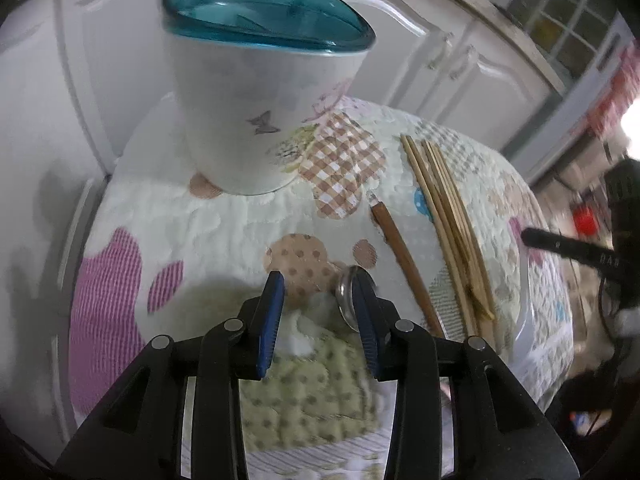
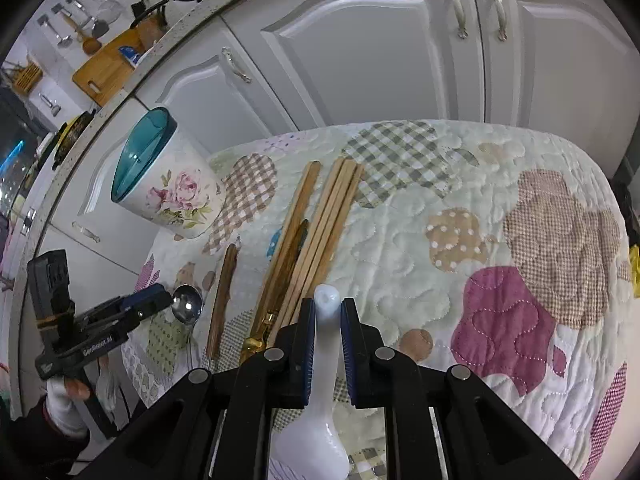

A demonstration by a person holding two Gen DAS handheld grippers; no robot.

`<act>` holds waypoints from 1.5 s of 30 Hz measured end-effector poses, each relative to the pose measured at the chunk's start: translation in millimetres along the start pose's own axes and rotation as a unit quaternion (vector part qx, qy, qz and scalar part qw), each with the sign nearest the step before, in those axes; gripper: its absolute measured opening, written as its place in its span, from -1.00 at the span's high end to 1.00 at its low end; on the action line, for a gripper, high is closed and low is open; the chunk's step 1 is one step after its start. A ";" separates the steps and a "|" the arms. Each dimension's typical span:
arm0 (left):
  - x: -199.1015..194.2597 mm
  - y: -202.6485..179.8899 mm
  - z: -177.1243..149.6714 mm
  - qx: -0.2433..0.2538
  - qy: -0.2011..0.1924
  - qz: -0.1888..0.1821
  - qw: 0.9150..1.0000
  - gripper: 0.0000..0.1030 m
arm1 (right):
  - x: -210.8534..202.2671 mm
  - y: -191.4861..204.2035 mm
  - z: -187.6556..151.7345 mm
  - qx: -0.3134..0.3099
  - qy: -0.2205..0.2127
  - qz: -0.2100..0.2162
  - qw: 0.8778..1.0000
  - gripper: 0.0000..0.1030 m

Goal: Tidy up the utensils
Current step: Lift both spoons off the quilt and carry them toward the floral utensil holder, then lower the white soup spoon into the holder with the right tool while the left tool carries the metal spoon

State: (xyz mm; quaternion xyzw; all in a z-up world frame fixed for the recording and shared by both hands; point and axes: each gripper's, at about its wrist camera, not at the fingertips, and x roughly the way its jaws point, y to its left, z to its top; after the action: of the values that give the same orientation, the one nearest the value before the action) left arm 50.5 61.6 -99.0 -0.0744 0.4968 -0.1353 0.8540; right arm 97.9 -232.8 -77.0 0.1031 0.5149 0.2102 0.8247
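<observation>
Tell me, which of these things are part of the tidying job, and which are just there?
Job: holder cup, chopsticks, metal spoon, white spoon, brown stick.
Just there: quilted cloth, cupboard doors, cutting board.

White panelled cabinet doors (image 2: 360, 60) behind quilted patchwork tabletop (image 2: 500, 200); speckled counter (image 2: 192, 20)

both grippers, the left gripper (image 1: 320, 292) and right gripper (image 2: 327, 312), are black plastic linkages with round silver pins and blue ribbed finger pads (image 1: 272, 320), plus a white glove (image 2: 64, 404) and dark sleeve (image 2: 36, 436).
</observation>
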 end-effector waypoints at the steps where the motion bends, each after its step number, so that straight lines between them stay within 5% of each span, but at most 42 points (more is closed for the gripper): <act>1: 3.2 1.3 2.5 0.008 0.008 -0.004 1.000 0.33 | -0.1 -1.4 -0.2 0.003 0.002 0.001 1.000 0.76; 13: 29.1 -13.8 20.0 0.120 0.083 -0.062 0.987 0.35 | -6.1 4.6 -1.2 0.003 0.008 -0.008 1.000 0.77; 16: 32.7 -19.4 20.8 0.151 0.094 -0.052 0.983 0.74 | -7.8 5.9 -1.1 0.002 0.008 -0.011 1.000 0.77; 19: 26.8 -19.6 19.5 0.163 0.093 -0.044 0.981 0.82 | -8.2 6.6 -1.4 0.003 0.010 -0.012 1.000 0.77; 29: -45.4 -3.4 14.4 0.102 -0.008 -0.033 0.994 0.98 | -28.1 23.4 -2.1 -0.014 -0.017 -0.003 1.000 0.78; 45: -149.7 8.0 36.3 0.049 -0.122 -0.013 0.991 0.97 | -71.0 66.9 27.1 -0.063 -0.070 0.040 0.995 0.87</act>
State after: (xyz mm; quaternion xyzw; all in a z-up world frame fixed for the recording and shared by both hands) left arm 13.0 114.6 40.9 -0.0546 0.3805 -0.1609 0.9090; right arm 78.9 -204.1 18.2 0.0864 0.4371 0.2672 0.8544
